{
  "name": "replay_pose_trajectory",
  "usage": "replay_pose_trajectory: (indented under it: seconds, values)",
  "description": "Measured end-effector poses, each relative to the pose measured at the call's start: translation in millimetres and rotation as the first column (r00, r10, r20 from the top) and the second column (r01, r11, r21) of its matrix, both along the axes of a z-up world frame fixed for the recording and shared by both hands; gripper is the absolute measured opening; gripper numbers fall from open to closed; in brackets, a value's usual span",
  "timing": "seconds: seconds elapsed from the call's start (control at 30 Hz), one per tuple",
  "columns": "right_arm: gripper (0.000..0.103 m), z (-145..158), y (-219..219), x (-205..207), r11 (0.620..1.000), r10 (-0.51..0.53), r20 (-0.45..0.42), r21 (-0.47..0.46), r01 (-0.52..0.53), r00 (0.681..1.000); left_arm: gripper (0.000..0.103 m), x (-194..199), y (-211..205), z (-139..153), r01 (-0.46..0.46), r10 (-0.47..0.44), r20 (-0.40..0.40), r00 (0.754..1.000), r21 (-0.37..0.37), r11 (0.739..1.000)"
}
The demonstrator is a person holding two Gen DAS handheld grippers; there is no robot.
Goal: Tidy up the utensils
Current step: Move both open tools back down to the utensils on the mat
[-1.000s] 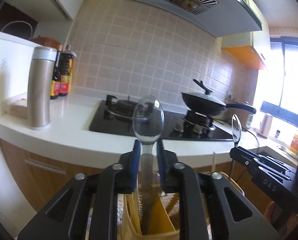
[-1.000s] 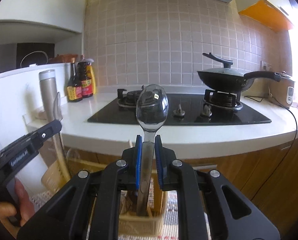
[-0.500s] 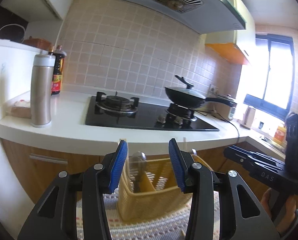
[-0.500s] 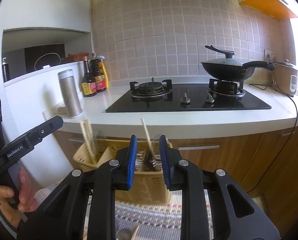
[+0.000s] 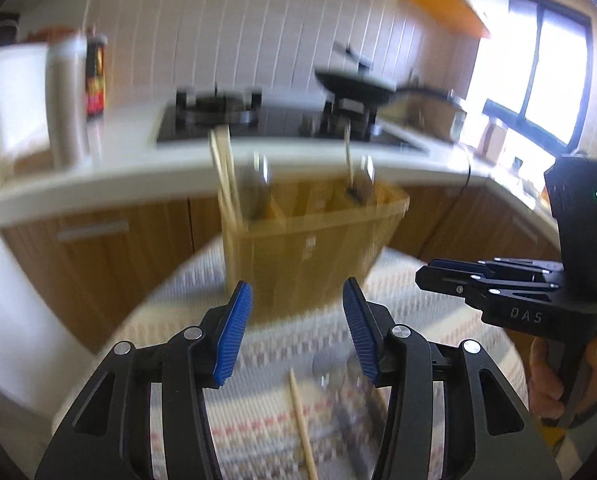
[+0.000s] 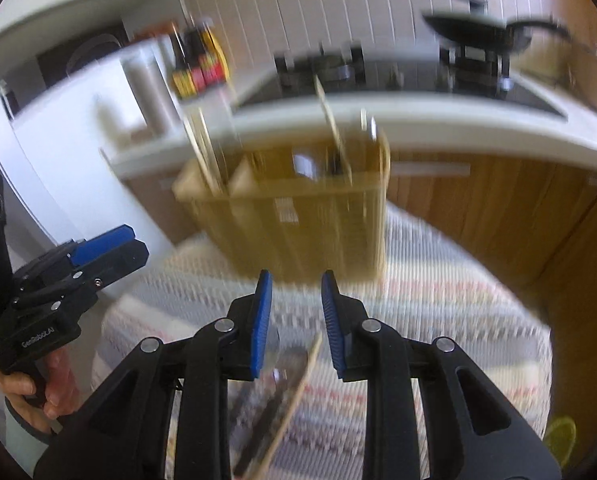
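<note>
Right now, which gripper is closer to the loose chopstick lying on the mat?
Right, as far as the blur allows. The right gripper hangs directly over the chopstick; the left gripper has it lower, slightly off centre.

basket (image 5: 310, 240): woven straw | chopstick (image 5: 303, 428): wood | mat (image 6: 438, 300): cloth

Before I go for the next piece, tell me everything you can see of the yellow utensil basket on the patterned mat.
The yellow divided utensil basket looks like woven plastic or wicker, rectangular with upright walls and inner partitions. It stands upright on the patterned woven mat, in front of the counter. Pale wooden chopsticks lean out of its left compartment; another stick and spoon-like shapes rise further right. A small label shows on its front wall. Motion blur hides finer detail. Neither gripper touches it.
</note>
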State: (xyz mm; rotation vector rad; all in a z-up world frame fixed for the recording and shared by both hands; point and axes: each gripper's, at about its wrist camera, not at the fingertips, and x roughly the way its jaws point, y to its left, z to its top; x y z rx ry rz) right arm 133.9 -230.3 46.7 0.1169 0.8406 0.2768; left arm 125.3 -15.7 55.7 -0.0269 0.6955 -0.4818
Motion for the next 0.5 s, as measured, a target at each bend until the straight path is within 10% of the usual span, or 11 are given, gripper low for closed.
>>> replay_pose_trajectory:
  seconds: [0.2,0.5]
  values:
    - [0.023,-61.1,9.9,5.2,0.997,0.047,-0.283,0.071,-0.028,0.958,0.034,14.0,-3.0,-59.9,0.058,-0.062,-0.267,0.962,-0.021,0.998]
    - [0.021,-102.1,34.9,4.9,0.997,0.070,-0.400,0.053,-0.053,0.914,0.030,15.8,-0.8,-99.0,0.079,-0.088,-0.381,0.920,-0.039,0.996]
